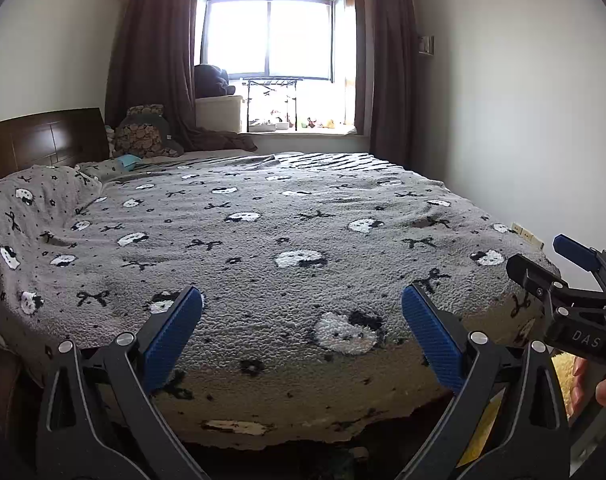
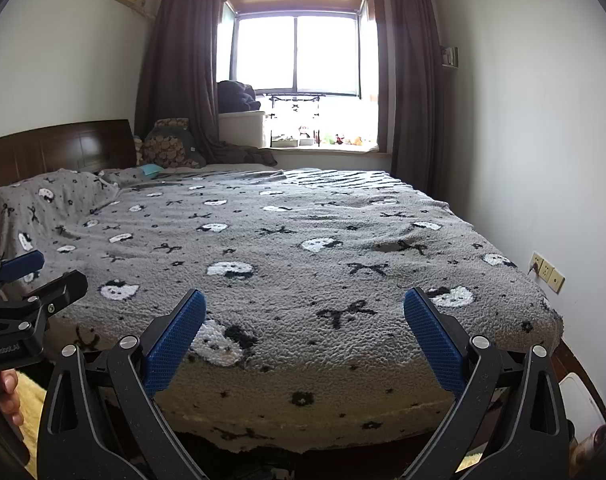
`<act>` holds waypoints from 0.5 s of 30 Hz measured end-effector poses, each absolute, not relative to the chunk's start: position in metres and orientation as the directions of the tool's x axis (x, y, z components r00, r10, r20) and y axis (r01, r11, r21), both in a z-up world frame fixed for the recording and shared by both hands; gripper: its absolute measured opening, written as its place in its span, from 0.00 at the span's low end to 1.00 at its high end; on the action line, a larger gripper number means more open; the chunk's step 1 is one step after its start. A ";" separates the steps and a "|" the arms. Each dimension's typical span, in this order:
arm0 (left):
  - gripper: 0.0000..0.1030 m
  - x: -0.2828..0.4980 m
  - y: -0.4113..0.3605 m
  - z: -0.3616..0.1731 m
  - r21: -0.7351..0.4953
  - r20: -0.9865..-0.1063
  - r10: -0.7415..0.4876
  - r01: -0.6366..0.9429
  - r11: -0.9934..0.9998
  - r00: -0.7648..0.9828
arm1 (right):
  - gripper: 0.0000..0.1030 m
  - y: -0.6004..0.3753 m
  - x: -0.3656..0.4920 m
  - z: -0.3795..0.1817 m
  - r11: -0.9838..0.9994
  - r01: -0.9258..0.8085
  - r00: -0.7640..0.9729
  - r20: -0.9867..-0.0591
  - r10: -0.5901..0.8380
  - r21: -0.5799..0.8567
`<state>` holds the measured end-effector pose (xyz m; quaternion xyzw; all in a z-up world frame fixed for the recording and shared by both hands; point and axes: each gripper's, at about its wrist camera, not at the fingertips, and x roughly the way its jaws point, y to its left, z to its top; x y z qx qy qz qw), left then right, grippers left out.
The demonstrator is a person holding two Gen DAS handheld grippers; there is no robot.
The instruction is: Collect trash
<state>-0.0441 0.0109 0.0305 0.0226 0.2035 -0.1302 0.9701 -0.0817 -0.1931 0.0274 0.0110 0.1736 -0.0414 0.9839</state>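
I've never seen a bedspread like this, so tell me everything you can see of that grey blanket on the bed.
The grey blanket looks like thick, nubbly fleece, patterned with white cat-like faces, black bows and small black flowers. It is spread nearly flat over the whole bed, with light ripples toward the window. At the left it rises over a hump in front of the wooden headboard. Its near edge hangs over the foot of the bed, paler and ragged along the bottom. Both grippers hover open in front of it, not touching it.

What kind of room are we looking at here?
A home bedroom, almost certainly: a large bed under a grey patterned blanket, a dark wooden headboard at its left, and brown curtains framing a bright window.
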 end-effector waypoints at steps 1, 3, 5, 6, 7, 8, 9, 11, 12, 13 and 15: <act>0.92 -0.044 0.011 0.030 -0.010 -0.401 -0.243 0.261 0.965 0.883 | 0.97 -0.193 -0.081 0.028 0.996 0.085 0.936 -0.344 -0.078 0.008; 0.92 -0.044 0.011 0.030 -0.010 -0.401 -0.243 0.261 0.965 0.883 | 0.97 -0.193 -0.082 0.028 0.996 0.087 0.936 -0.344 -0.078 0.009; 0.92 -0.044 0.011 0.030 -0.009 -0.401 -0.242 0.261 0.965 0.883 | 0.97 -0.192 -0.082 0.029 0.996 0.087 0.936 -0.342 -0.078 0.010; 0.92 -0.044 0.011 0.030 -0.009 -0.401 -0.242 0.261 0.965 0.883 | 0.97 -0.193 -0.082 0.028 0.996 0.086 0.936 -0.343 -0.078 0.009; 0.92 -0.044 0.011 0.030 -0.009 -0.401 -0.243 0.262 0.965 0.883 | 0.97 -0.192 -0.082 0.028 0.996 0.087 0.936 -0.342 -0.078 0.010; 0.92 -0.044 0.011 0.030 -0.009 -0.401 -0.244 0.262 0.965 0.883 | 0.97 -0.192 -0.082 0.029 0.996 0.086 0.937 -0.342 -0.078 0.010; 0.92 -0.044 0.011 0.030 -0.009 -0.401 -0.244 0.262 0.965 0.883 | 0.97 -0.192 -0.082 0.029 0.996 0.087 0.936 -0.342 -0.078 0.010; 0.92 -0.044 0.011 0.030 -0.009 -0.401 -0.243 0.261 0.965 0.883 | 0.97 -0.192 -0.082 0.029 0.996 0.088 0.936 -0.343 -0.079 0.010; 0.92 -0.044 0.011 0.030 -0.009 -0.401 -0.242 0.261 0.965 0.884 | 0.97 -0.192 -0.082 0.028 0.996 0.087 0.936 -0.343 -0.079 0.010; 0.92 -0.044 0.011 0.030 -0.009 -0.400 -0.242 0.261 0.965 0.884 | 0.97 -0.192 -0.082 0.029 0.996 0.088 0.936 -0.344 -0.079 0.010; 0.92 -0.044 0.011 0.030 -0.010 -0.399 -0.242 0.260 0.966 0.884 | 0.97 -0.192 -0.083 0.029 0.996 0.088 0.936 -0.344 -0.079 0.011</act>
